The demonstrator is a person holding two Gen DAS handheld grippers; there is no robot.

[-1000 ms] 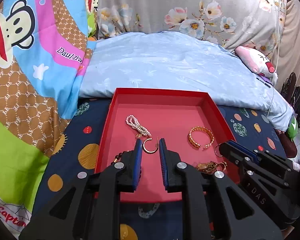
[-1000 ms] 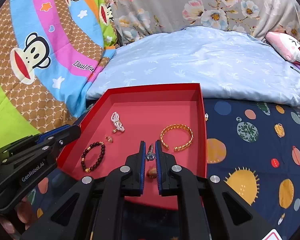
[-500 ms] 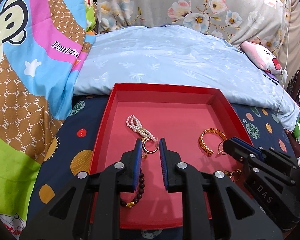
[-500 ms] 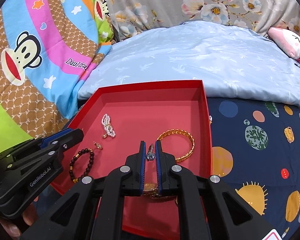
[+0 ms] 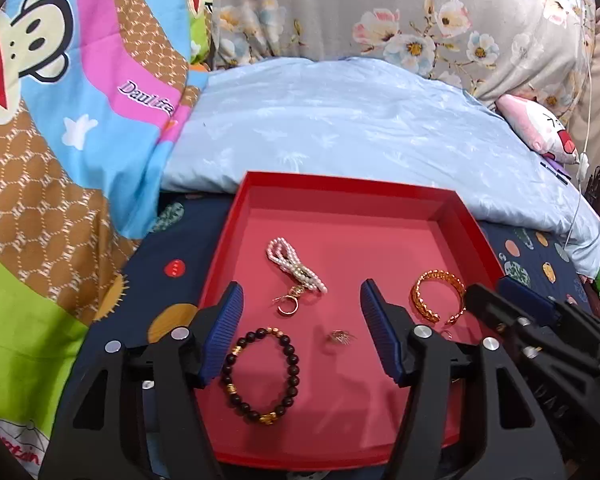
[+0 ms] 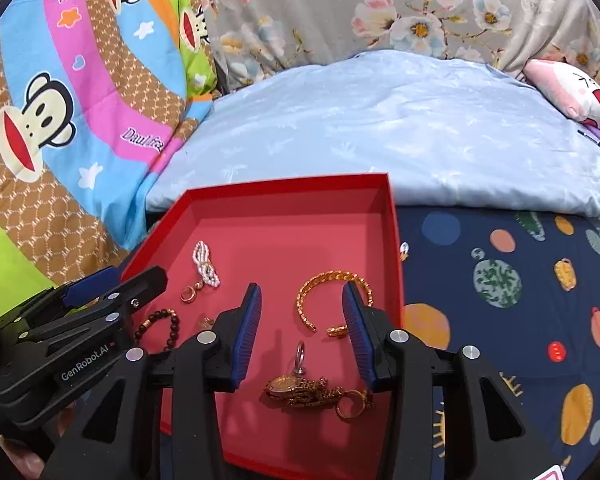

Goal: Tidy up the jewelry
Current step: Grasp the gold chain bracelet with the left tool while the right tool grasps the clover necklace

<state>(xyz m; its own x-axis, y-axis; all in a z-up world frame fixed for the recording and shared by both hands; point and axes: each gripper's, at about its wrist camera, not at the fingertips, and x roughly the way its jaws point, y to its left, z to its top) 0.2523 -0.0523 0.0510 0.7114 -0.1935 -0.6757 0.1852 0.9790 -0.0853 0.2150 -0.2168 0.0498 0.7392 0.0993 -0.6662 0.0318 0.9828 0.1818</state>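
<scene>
A red tray (image 5: 340, 188) (image 6: 284, 186) holds the jewelry. In the left wrist view lie a pearl bracelet (image 5: 296, 266), a gold ring (image 5: 288, 306), a dark bead bracelet (image 5: 260, 376), a small gold piece (image 5: 342, 337) and a gold cuff bangle (image 5: 436, 300). My left gripper (image 5: 300, 328) is open and empty above them. In the right wrist view my right gripper (image 6: 300, 332) is open and empty; a silver ring (image 6: 299, 358) lies between its fingers, near a gold watch with rings (image 6: 316, 394) and the bangle (image 6: 332, 300).
The tray sits on a dark planet-print sheet (image 6: 500, 280). A pale blue quilt (image 5: 360, 128) lies behind it, a cartoon monkey blanket (image 5: 60, 120) on the left, a pink plush (image 5: 540, 128) at the far right. A tiny earring (image 6: 404, 249) lies outside the tray's right wall.
Both grippers have opened. The left one let go of the gold ring, the right one let go of the silver ring; both rings now lie in the tray.
</scene>
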